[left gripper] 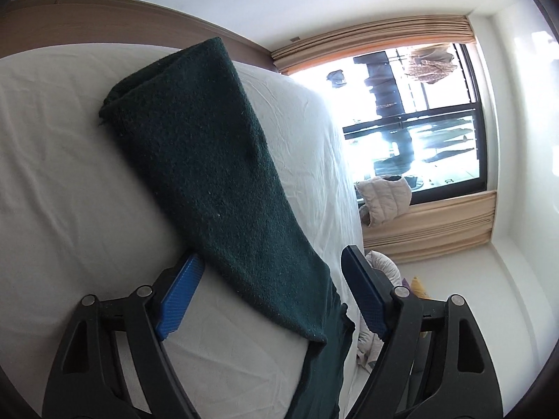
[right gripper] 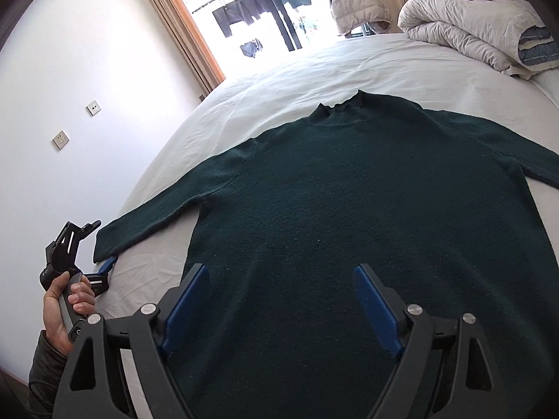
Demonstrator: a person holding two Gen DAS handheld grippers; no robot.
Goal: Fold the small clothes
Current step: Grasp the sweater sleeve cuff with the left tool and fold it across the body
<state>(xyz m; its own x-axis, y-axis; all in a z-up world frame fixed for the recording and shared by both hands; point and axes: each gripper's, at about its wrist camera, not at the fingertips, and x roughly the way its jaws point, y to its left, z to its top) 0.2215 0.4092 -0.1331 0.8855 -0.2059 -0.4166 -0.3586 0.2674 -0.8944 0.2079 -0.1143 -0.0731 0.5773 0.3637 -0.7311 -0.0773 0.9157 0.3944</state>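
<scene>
A dark green sweater (right gripper: 349, 216) lies flat, front up, across the white bed (right gripper: 279, 80). Its sleeve cuff (left gripper: 297, 300) sits between the left tool's (left gripper: 276, 293) parted, untouching pads at the bed's edge. The right tool (right gripper: 279, 303) hovers open above the hem. A rolled duvet (right gripper: 471, 35) rests near the window (left gripper: 419, 115).

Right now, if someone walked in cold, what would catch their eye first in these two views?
A dark green sweater lies spread flat on the white bed, collar toward the bright window. The left gripper straddles the cuff of one sleeve at the bed's edge, jaws open, while the right gripper hangs open over the hem. A bundled duvet sits at the far corner.
</scene>
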